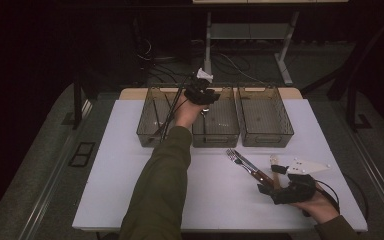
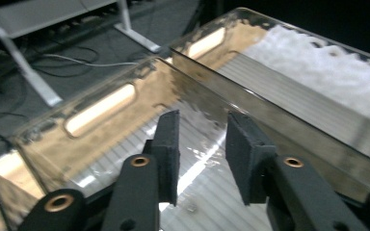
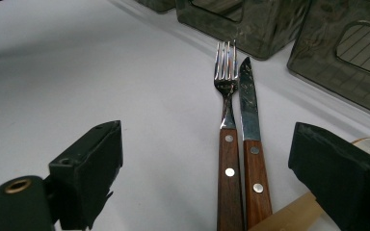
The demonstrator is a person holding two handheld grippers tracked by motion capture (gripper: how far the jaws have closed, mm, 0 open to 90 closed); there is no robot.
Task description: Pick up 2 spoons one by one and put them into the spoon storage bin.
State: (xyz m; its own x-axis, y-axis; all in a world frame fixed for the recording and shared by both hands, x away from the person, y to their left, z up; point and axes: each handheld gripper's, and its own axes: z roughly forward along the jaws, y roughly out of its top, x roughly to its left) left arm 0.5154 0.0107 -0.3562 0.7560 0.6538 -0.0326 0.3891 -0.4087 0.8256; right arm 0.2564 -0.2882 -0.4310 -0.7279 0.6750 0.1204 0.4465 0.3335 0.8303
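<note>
Dark room, grey floor with cables and metal stand legs behind a white desk (image 1: 130,165). Three clear smoky bins sit in a row at the far edge of the desk: left bin (image 1: 152,117), middle bin (image 1: 220,122), right bin (image 1: 265,117).

Left claw (image 1: 201,95) is held out over the middle bin, green sleeve (image 1: 160,185) reaching across the desk. In the left gripper view its pads (image 2: 168,149) stand a little apart with nothing between them, ribbed floor of the bin right below; whether anything lies in the bin under it, cannot tell.

Right claw (image 1: 275,172) rests low on the near right part of the desk, hand (image 1: 320,207) behind it, grey three-cornered plate (image 1: 307,166) on top. Jaws wide apart, gripping nothing.

Fork (image 3: 227,144) and knife (image 3: 251,144), both with riveted wooden handles, lie side by side and touching on the desk, tips toward the bins, handles running in between the right claw's open jaws. Neither pad touches them. In the high view the pair lies at a slant just in front of the middle and right bins. A pale stick-like piece (image 3: 289,214) crosses the knife handle near the right jaw; what it is, cannot tell.
</note>
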